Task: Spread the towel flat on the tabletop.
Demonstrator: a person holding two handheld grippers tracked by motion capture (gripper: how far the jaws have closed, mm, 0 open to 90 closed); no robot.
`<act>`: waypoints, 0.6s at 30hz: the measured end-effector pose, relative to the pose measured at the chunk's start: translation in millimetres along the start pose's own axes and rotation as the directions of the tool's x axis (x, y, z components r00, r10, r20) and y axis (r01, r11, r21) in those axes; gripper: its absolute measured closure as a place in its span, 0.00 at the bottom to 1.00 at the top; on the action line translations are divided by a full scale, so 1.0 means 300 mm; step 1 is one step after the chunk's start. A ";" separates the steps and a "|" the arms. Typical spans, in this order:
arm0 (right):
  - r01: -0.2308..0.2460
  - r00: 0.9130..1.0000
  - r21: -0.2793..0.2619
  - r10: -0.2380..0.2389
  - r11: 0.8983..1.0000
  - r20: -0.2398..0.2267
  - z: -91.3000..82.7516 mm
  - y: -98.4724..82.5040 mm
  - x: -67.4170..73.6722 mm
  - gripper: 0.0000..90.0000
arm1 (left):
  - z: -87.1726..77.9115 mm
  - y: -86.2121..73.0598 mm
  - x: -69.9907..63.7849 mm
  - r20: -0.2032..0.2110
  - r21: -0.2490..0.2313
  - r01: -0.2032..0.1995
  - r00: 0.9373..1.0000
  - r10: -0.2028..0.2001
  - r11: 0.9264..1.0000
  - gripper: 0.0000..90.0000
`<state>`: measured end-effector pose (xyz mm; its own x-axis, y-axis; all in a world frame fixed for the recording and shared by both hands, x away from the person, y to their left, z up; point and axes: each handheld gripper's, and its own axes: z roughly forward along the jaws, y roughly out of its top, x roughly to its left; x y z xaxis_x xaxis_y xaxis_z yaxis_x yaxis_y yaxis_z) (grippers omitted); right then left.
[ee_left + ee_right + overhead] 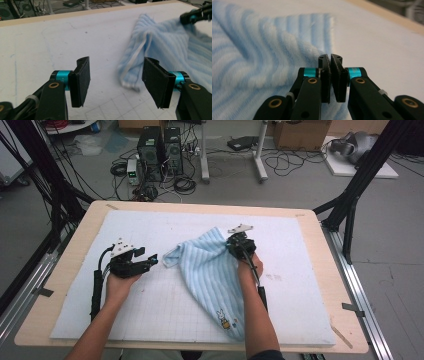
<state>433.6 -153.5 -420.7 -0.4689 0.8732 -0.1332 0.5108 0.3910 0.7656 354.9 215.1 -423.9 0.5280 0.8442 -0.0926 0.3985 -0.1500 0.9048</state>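
A pale blue striped terry towel (212,275) lies crumpled mid-mat. The right gripper (240,246) is pinched tight on its far corner; the left gripper (148,262), jaws apart and empty, faces its near corner.

No words or numbers can be read; only a small rabbit picture is seen on the light blue striped cloth (210,270).

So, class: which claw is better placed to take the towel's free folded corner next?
Probably the left claw: its jaws stand open facing that corner of the towel, while the right claw is shut on the far edge.
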 end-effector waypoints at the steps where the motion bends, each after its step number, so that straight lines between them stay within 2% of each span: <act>1: -0.018 0.999 -0.013 0.018 1.000 0.042 -0.015 -0.004 -0.028 0.96 | 0.005 -0.001 -0.006 0.009 0.005 0.001 1.000 -0.001 1.000 0.44; 3: -0.053 0.992 -0.030 0.056 0.998 0.112 -0.036 -0.013 -0.072 0.96 | 0.016 -0.003 -0.022 0.024 0.008 -0.001 1.000 0.001 1.000 0.44; 5: -0.098 0.980 -0.048 0.104 0.994 0.169 -0.052 -0.026 -0.116 0.96 | 0.023 -0.004 -0.039 0.037 0.011 -0.006 0.999 0.005 1.000 0.44; 8: -0.186 0.957 -0.066 0.195 0.980 0.214 -0.068 -0.052 -0.176 0.96 | 0.034 -0.007 -0.062 0.061 0.016 -0.019 0.998 0.018 1.000 0.45; 9: -0.208 0.953 -0.062 0.217 0.976 0.211 -0.069 -0.059 -0.185 0.96 | 0.039 -0.009 -0.069 0.071 0.020 -0.022 0.997 0.020 1.000 0.45; 11: -0.221 0.953 -0.055 0.228 0.974 0.199 -0.072 -0.074 -0.202 0.93 | 0.049 -0.013 -0.079 0.093 0.025 -0.025 0.995 0.023 0.999 0.45; 14: -0.214 0.965 -0.078 0.223 0.974 0.141 -0.090 -0.080 -0.203 0.80 | 0.065 -0.017 -0.098 0.124 0.035 -0.025 0.992 0.021 0.999 0.46; 16: -0.190 0.973 -0.097 0.200 0.977 0.112 -0.117 -0.081 -0.196 0.70 | 0.077 -0.016 -0.121 0.156 0.039 -0.032 0.987 0.026 0.999 0.47; 17: -0.194 0.976 -0.108 0.202 0.975 0.078 -0.133 -0.082 -0.196 0.64 | 0.081 -0.015 -0.131 0.166 0.036 -0.031 0.986 0.025 0.999 0.47; 18: -0.193 0.978 -0.115 0.201 0.974 0.060 -0.146 -0.085 -0.195 0.63 | 0.088 -0.013 -0.148 0.183 0.036 -0.041 0.982 0.034 0.999 0.48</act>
<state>416.3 -227.3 -404.8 -0.3127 0.9497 -0.0146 0.5053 0.1793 0.8441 349.7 164.6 -434.4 0.6699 0.7299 -0.1363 0.4029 -0.2031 0.8924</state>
